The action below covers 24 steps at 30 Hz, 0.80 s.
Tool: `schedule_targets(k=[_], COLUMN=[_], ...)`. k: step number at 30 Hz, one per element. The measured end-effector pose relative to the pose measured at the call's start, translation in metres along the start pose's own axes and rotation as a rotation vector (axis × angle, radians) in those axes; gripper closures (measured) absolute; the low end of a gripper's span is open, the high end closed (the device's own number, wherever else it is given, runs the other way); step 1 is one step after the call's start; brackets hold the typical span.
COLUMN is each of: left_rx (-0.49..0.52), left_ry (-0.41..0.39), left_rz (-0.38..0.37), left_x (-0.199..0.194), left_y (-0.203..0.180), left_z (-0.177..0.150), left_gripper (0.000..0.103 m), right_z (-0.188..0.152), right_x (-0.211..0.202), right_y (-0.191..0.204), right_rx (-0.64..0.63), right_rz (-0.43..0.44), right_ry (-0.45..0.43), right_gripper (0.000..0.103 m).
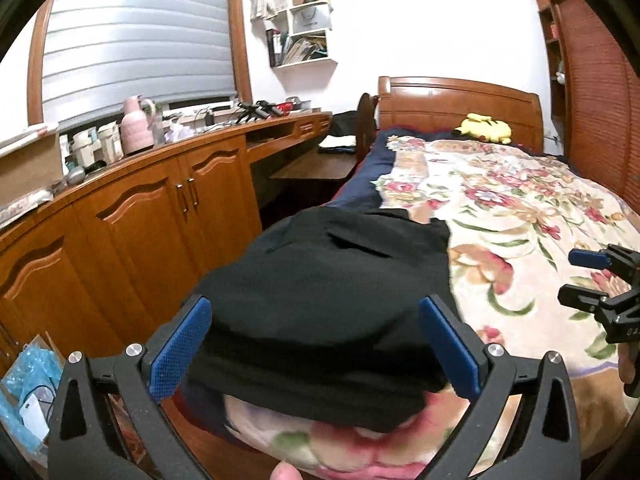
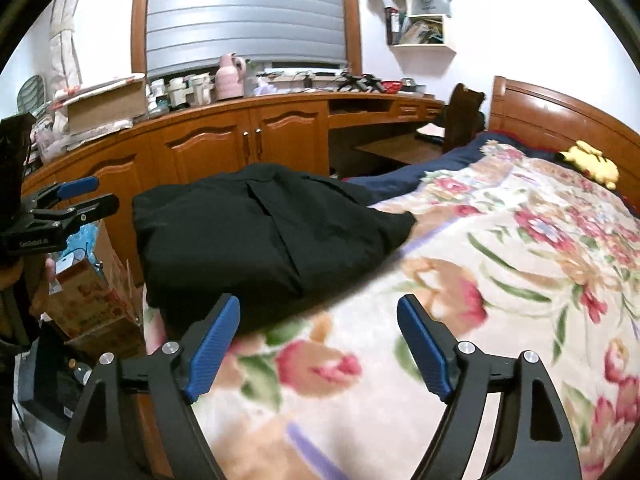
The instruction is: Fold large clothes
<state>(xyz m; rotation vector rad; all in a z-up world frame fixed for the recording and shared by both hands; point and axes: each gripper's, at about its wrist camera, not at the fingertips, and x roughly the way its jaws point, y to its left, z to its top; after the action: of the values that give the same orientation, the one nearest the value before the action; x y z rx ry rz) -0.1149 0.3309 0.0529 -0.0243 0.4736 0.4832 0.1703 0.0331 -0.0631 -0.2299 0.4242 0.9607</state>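
The garment (image 1: 332,300), black and folded into a thick bundle, lies at the near left corner of the bed (image 2: 520,92), on a floral blanket (image 1: 520,208). In the left wrist view its long axis runs from the near edge away toward the far end of the bed, and it narrows at its far end; in the right wrist view a straight fold or seam runs along its top from far to near. Which end is collar or hem cannot be told. Its left side hangs at the bed's edge, next to the cabinet (image 1: 132,216) that lines the left wall. The left gripper (image 1: 316,344) is spread wide, its blue pads (image 1: 180,352) standing on either side of the bundle's near end without clamping it; whether they touch the cloth cannot be told. The right gripper (image 2: 320,348) is also spread, over bare blanket just right of the garment's near edge, holding nothing. A yellow plush (image 1: 486,128) lies at the far end by the headboard. Boxes (image 2: 96,296) sit on the floor at the near left.
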Motion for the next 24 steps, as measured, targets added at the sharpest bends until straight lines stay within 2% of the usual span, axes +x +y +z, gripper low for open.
schedule_targets(k=[6,11,17,24], left_rx=[0.022,0.044,0.068,0.117], left_ry=[-0.009,-0.004,0.004,0.007], left_rz=[-0.097,-0.193,-0.321,-0.400], left_x=[-0.002,-0.002,-0.001,-0.004], left_y=[-0.053,-0.106,-0.169,-0.235], left_z=[-0.006,-0.009,-0.013,-0.016], left_gripper=[0.000,0.000,0.000,0.000], right_z=[-0.036,-0.066,-0.093,-0.118], right_x=[-0.036,-0.063,-0.108,-0.152], right_y=[-0.017,-0.044,-0.071,-0.087], right_rx=[-0.001,0.059,0.137,0.175], right_rz=[-0.109,-0.165,-0.271,-0.379], right_ry=[0.011,0.018,-0.027,-0.052], right_gripper=[0.020,0.020,0.020,0.020])
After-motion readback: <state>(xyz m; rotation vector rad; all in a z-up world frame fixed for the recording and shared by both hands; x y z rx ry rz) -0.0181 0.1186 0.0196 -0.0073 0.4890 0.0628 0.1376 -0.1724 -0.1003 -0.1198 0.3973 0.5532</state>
